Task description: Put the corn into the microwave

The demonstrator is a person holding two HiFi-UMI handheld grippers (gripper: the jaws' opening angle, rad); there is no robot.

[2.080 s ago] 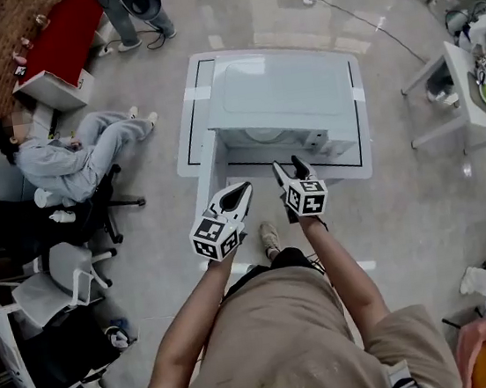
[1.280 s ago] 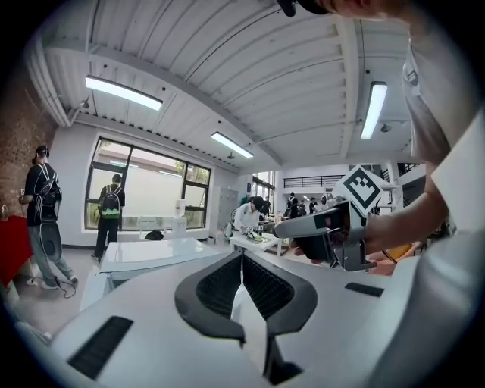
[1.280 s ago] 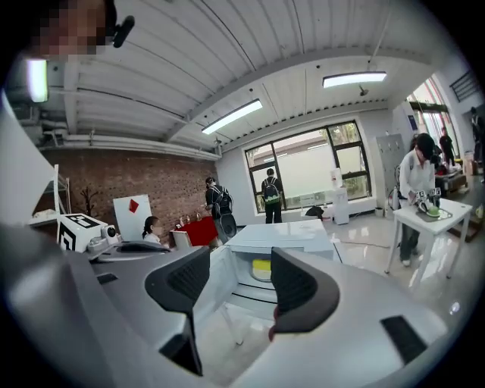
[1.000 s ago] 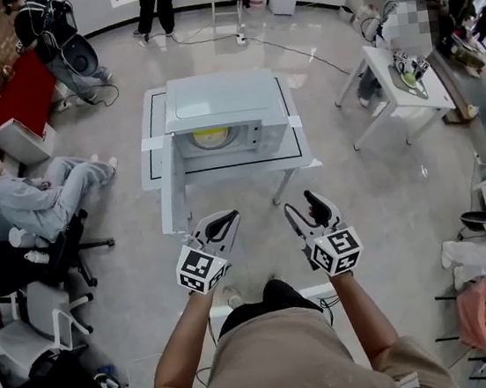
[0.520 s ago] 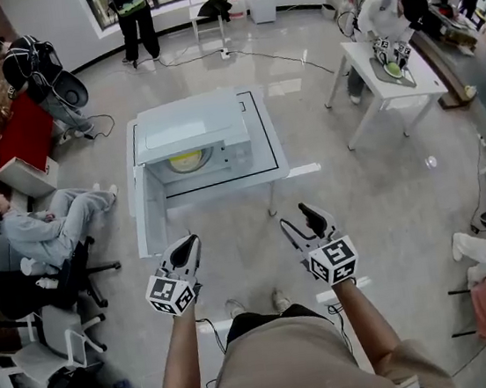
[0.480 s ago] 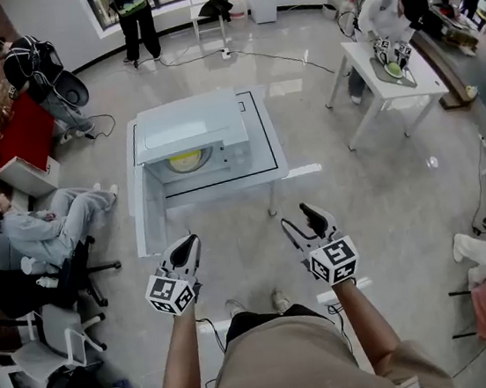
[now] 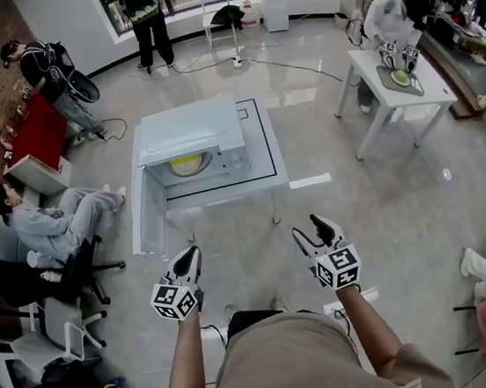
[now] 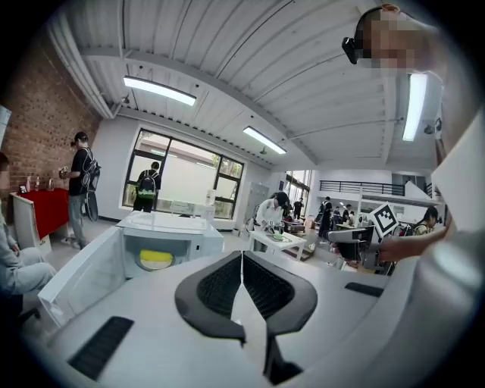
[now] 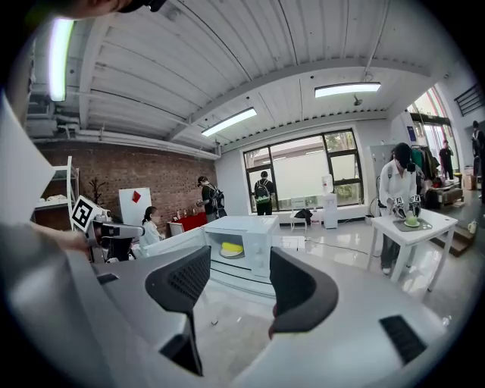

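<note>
Looking at the yellow corn [image 7: 187, 163] in the microwave [image 7: 188, 130], I guess it's light and hard; grab its middle. My left gripper [image 7: 189, 258] has jaws together, my right gripper [image 7: 310, 229] apart.

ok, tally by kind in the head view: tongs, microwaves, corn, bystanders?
Tongs: 2, left tongs shut, right tongs open
Microwave: 1
Corn: 1
Bystanders: 4
Total: 8
</note>
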